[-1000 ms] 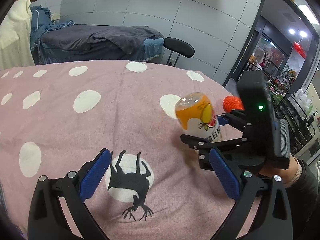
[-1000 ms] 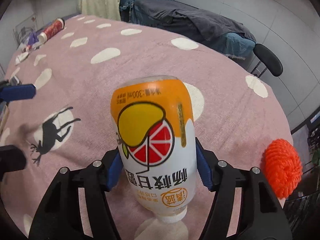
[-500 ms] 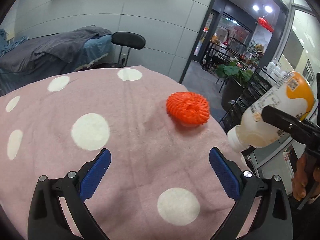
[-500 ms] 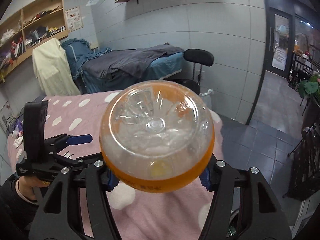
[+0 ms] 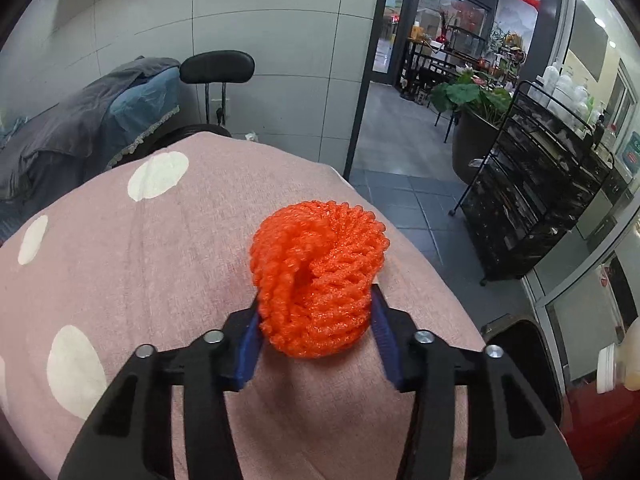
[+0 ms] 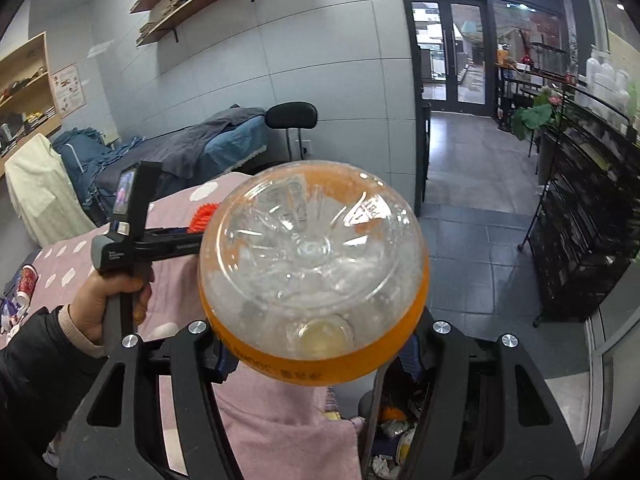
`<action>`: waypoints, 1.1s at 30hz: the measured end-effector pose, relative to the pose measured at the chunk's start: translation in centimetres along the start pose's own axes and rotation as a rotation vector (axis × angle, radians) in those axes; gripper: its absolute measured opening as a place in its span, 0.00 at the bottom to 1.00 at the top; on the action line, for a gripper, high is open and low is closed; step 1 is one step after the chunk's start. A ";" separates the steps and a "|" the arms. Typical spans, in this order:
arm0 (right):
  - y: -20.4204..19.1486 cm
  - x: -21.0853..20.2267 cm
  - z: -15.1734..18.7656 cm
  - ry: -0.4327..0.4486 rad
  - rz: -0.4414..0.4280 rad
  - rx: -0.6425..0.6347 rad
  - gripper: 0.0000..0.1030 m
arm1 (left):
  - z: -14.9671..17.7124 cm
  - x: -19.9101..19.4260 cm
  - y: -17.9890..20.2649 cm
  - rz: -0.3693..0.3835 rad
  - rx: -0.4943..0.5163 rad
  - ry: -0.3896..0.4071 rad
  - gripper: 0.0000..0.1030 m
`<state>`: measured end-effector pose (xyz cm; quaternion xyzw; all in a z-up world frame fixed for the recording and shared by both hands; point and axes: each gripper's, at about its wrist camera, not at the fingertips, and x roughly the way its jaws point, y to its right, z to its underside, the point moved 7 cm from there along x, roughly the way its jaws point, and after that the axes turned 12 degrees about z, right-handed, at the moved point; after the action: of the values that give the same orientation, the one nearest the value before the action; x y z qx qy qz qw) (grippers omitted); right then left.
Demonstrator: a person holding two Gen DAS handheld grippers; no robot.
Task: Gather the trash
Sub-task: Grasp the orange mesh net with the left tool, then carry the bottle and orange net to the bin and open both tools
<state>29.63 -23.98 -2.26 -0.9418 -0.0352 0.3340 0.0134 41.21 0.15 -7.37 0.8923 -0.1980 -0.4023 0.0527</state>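
Note:
An orange foam net (image 5: 320, 272) lies near the edge of the table with the pink dotted cloth (image 5: 140, 260). My left gripper (image 5: 316, 308) has it between its blue pads (image 5: 248, 344); the jaws are closing and the pads press into its sides. My right gripper (image 6: 318, 356) is shut on an orange-labelled drink bottle (image 6: 312, 256), whose clear bottom faces the camera, held in the air beyond the table's edge. The bottle's capped neck (image 5: 616, 364) shows at the far right of the left wrist view. Below it stands a dark trash bin (image 5: 516, 344) holding scraps (image 6: 396, 428).
A hand (image 6: 100, 304) in a dark sleeve holds the left gripper's handle. A black wire rack (image 5: 532, 200) stands right of the table on the tiled floor. A black chair (image 5: 218, 66) and a bed with a grey blanket (image 6: 208, 140) stand behind the table.
My left gripper has travelled across the cloth to the orange net and closed from wide open onto it. My right gripper has swung the bottle off the table and turned it bottom-first.

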 end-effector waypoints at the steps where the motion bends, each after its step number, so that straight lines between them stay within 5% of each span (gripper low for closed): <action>1: 0.8 0.0 0.4 -0.002 0.011 0.009 0.60 | 0.1 -0.5 0.0 -0.001 -0.003 0.008 0.33; 8: 4.9 0.6 3.1 -0.039 0.050 0.084 0.60 | 1.3 -5.2 2.9 0.034 0.033 0.097 0.29; 14: 7.2 0.9 5.9 -0.075 0.103 0.109 0.60 | 3.6 -8.7 8.1 0.142 0.066 0.136 0.29; 33: 15.6 8.6 21.7 -0.429 0.254 0.244 0.60 | 10.6 -6.2 23.8 0.400 0.246 0.007 0.29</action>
<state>23.51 -38.83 -25.31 -0.8378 0.1217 0.5267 0.0771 22.30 -18.47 -4.12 0.8364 -0.4181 -0.3537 0.0228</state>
